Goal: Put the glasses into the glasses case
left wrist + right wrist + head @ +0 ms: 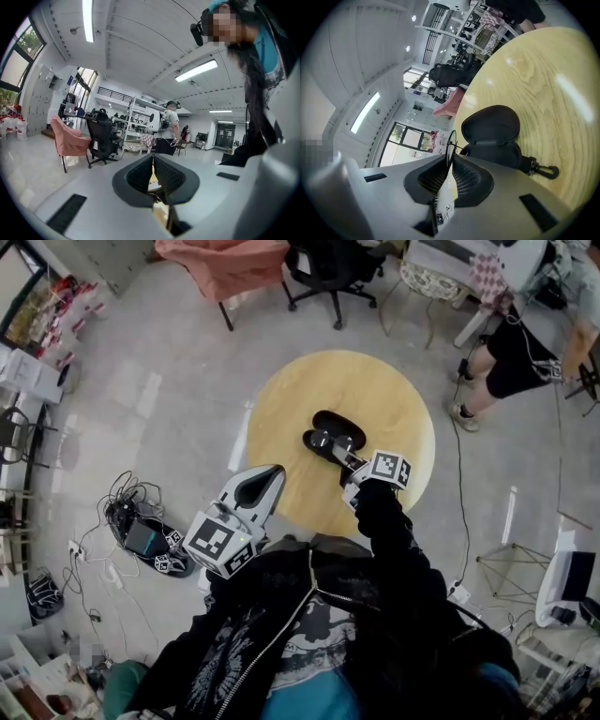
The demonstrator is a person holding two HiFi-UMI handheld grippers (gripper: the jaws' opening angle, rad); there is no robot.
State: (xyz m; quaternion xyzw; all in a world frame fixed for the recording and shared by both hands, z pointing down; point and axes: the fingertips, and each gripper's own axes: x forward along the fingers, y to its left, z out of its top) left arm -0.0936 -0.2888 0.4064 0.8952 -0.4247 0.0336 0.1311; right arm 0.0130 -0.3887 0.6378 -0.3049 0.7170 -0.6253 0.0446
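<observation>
A black glasses case (339,428) lies open on the round wooden table (375,390). In the right gripper view its lid (491,123) stands up behind the base (494,153), and a clip (545,171) trails to the right. My right gripper (339,456) is shut on the thin-rimmed glasses (451,143), which stick out edge-on past its tips (451,159) just short of the case. My left gripper (267,476) hangs at the table's near left edge, away from the case. Its jaws (153,160) are shut with nothing between them.
A person (511,348) stands beyond the table at the upper right. A black office chair (328,273) and a pink chair (225,266) stand at the far side. Cables and a device (141,535) lie on the floor at the left.
</observation>
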